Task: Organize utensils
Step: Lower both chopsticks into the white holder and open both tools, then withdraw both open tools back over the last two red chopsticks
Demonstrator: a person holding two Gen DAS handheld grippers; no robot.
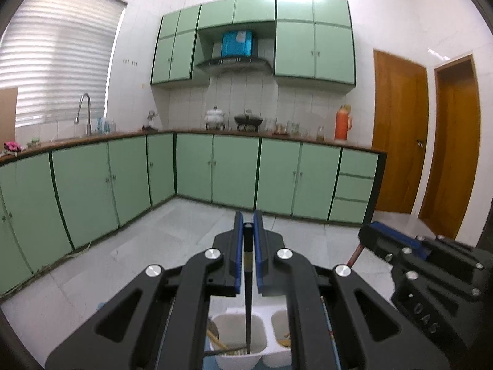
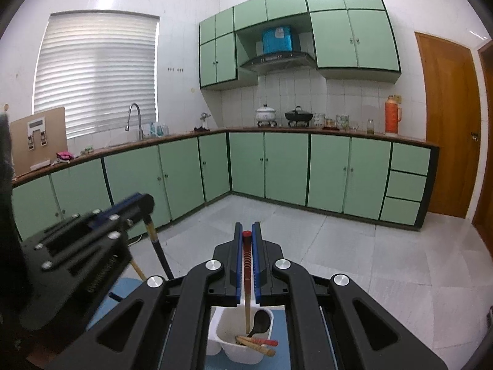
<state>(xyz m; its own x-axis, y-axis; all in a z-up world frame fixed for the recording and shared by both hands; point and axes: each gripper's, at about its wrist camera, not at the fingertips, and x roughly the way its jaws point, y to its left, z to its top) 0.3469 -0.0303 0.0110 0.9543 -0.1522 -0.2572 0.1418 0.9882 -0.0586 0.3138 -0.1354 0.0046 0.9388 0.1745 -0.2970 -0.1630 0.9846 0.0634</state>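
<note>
My left gripper (image 1: 248, 225) is shut on a black chopstick (image 1: 248, 302) that hangs point down into the left compartment of a white utensil holder (image 1: 257, 356). My right gripper (image 2: 247, 226) is shut on a red-topped wooden chopstick (image 2: 246, 277) that hangs down into a compartment of the white holder (image 2: 222, 343). That compartment holds a dark spoon (image 2: 262, 319) and several wooden utensils (image 2: 255, 345). The right gripper also shows at the right of the left wrist view (image 1: 369, 231). The left gripper shows at the left of the right wrist view (image 2: 144, 200).
The holder stands on a blue mat (image 2: 129, 286). Beyond lies a grey tiled floor (image 1: 172, 240) with green kitchen cabinets (image 1: 234, 169) along the walls and wooden doors (image 1: 400, 129) at the right.
</note>
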